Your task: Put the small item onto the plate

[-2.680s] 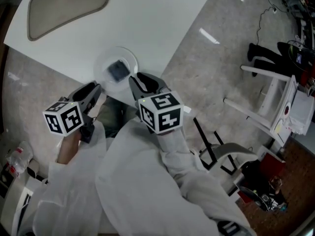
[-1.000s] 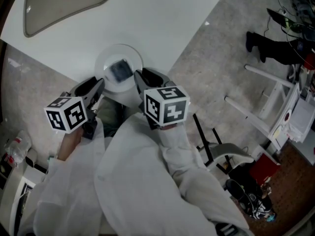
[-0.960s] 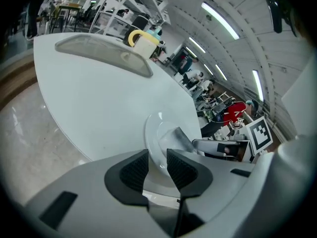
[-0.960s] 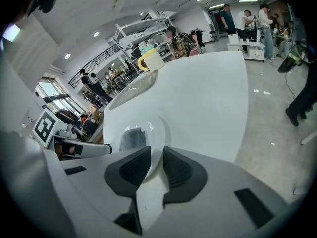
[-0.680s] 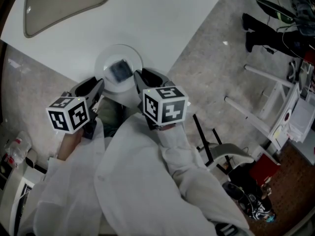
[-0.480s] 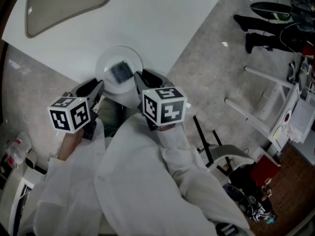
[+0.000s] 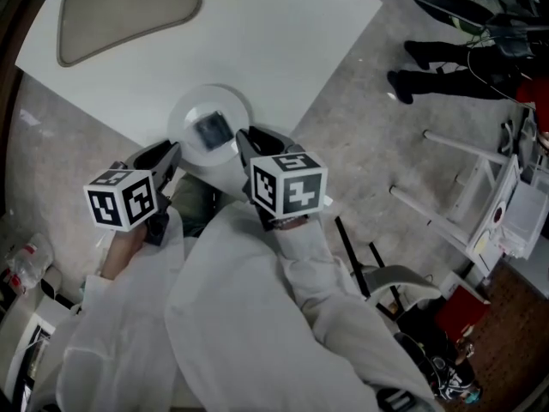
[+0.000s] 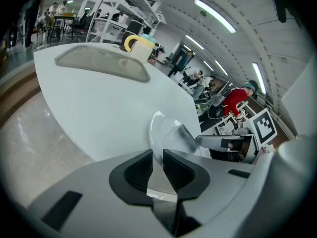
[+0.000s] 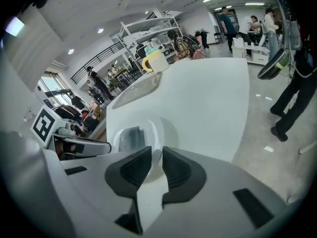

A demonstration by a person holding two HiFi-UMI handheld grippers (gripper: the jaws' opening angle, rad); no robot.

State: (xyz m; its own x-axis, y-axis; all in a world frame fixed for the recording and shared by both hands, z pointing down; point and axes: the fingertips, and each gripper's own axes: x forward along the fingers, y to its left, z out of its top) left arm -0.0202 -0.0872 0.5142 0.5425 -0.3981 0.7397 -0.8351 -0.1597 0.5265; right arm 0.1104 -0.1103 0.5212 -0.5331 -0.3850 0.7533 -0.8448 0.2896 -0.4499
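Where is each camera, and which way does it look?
Head view: on the person's head, looking down at table, sleeves, both claws.
Left gripper view: on left claw, past its empty jaws, just closing further, toward plate.
Right gripper view: on right claw, past its jaws toward plate.
All share the plate with the small item.

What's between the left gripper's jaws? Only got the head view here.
Observer: Nothing. The left gripper view shows the left gripper with a narrow, empty gap; its jaws have just been closing.
Operator: And the right one?
Observer: The right gripper looks the same: narrow gap, nothing in it, with the plate beyond its tips.
Operator: Anything past the tray?
Observer: Yes, a pale mug with a yellow handle stands beyond the tray, outside your frame.
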